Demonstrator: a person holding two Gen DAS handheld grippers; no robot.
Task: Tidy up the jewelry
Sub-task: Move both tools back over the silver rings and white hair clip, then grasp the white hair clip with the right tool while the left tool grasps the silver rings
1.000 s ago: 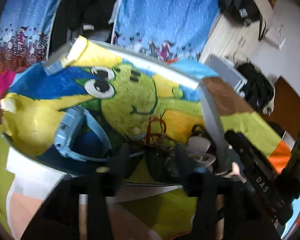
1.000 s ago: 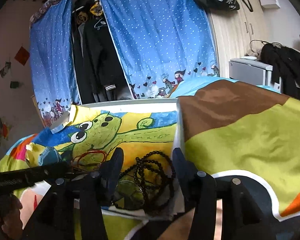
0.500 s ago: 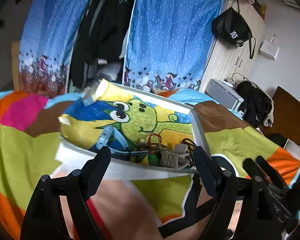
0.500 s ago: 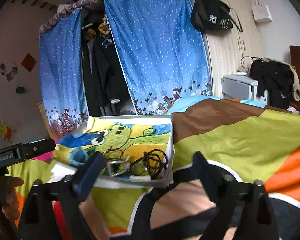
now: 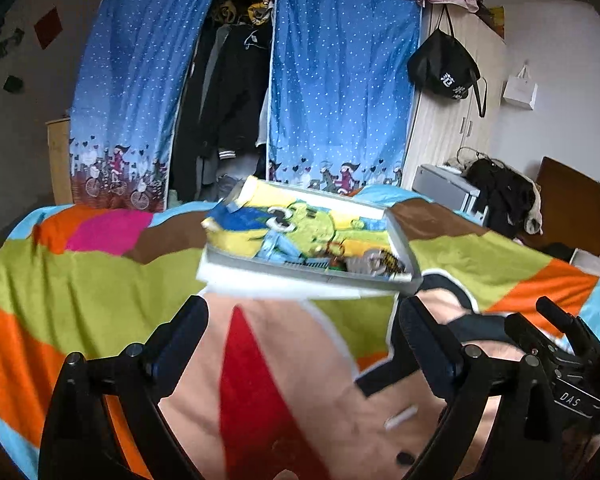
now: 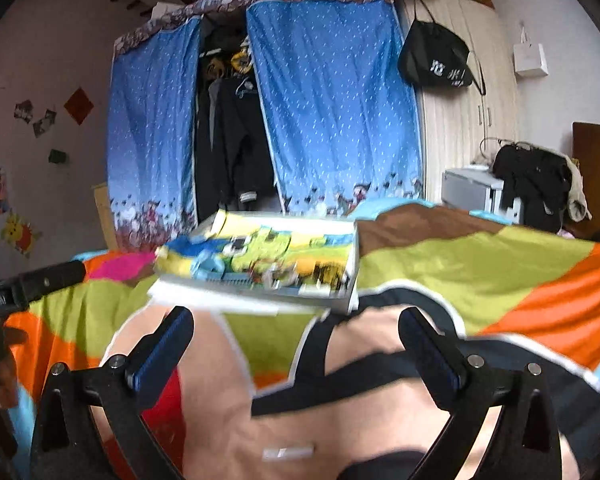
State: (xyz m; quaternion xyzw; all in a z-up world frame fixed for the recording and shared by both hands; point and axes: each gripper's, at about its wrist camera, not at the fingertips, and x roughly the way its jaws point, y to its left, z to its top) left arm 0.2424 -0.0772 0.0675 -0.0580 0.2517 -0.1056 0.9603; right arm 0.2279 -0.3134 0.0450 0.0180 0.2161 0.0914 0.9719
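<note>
Left gripper (image 5: 300, 344) wide open, holds nothing, low over blanket (image 5: 80, 288). Right gripper (image 6: 296, 344) wide open too, holds nothing. Box (image 5: 300, 276) sits on bed at 12 o'clock from both grippers. Jewelry (image 5: 364, 260) piled in box's near right corner, blurry.

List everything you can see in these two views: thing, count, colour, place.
tray: one, white rim, cartoon lining, on the bed
jewelry: small heap, mixed colours, tray's near right corner
blanket: one, multicoloured, over the bed
curtains: two, blue, dotted, behind the bed
bag: one, black, hanging on the wardrobe
left hand-held gripper: one, black, open, empty
right hand-held gripper: one, black, open, empty
</note>
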